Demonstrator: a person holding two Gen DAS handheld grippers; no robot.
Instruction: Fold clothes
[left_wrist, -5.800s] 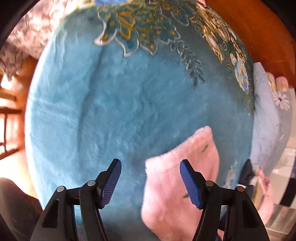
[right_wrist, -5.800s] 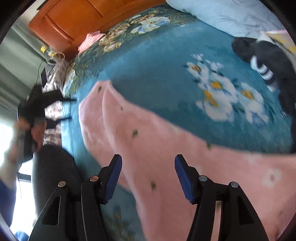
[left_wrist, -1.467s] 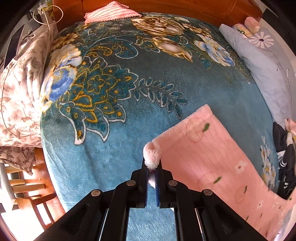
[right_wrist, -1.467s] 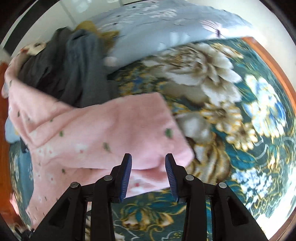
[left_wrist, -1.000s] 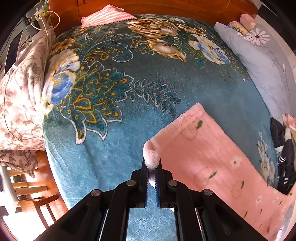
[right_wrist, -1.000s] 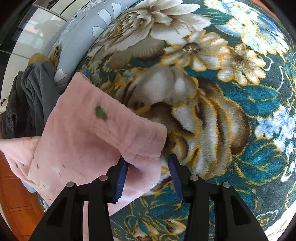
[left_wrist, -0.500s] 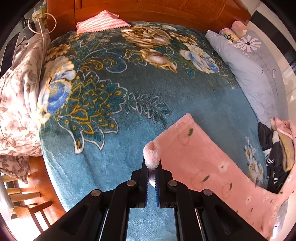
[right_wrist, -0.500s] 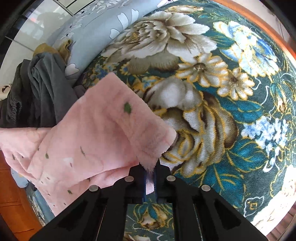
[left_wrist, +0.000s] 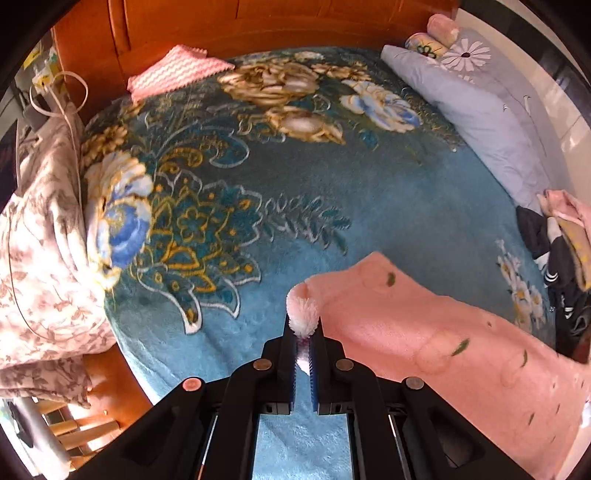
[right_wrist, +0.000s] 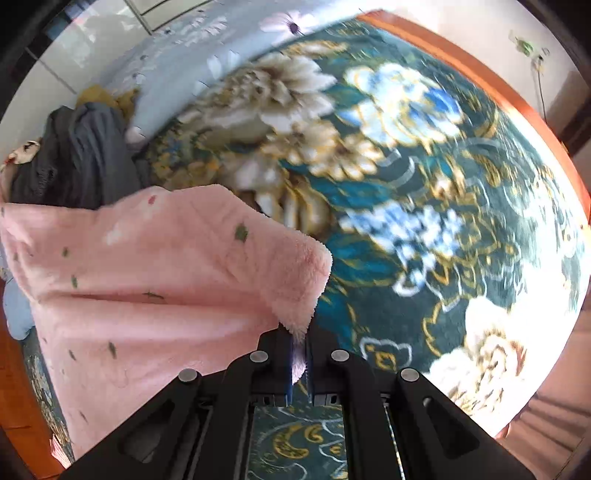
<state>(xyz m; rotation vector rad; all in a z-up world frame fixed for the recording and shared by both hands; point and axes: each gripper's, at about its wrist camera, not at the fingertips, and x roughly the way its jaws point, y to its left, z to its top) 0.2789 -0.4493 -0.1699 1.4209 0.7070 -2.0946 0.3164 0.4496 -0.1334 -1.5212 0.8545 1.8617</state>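
A fluffy pink garment (left_wrist: 443, 339) with small leaf and flower prints lies across the teal flowered bed blanket (left_wrist: 229, 206). My left gripper (left_wrist: 303, 334) is shut on one of its corners, which bunches up in a white tuft above the pads. In the right wrist view the same pink garment (right_wrist: 155, 266) hangs lifted off the blanket (right_wrist: 424, 206), and my right gripper (right_wrist: 299, 338) is shut on another corner of it. The cloth stretches away to the left from that grip.
A pile of dark and striped clothes (left_wrist: 561, 266) sits at the right bed edge beside a pale blue pillow (left_wrist: 480, 110). A folded pink zigzag cloth (left_wrist: 177, 68) lies by the wooden headboard (left_wrist: 258, 22). A floral quilt (left_wrist: 40, 236) hangs at the left; dark clothes (right_wrist: 81, 155) also lie upper left.
My right gripper has shut on a corner of the pink garment and lifted it off the blanket. The left gripper keeps its grip, slightly raised.
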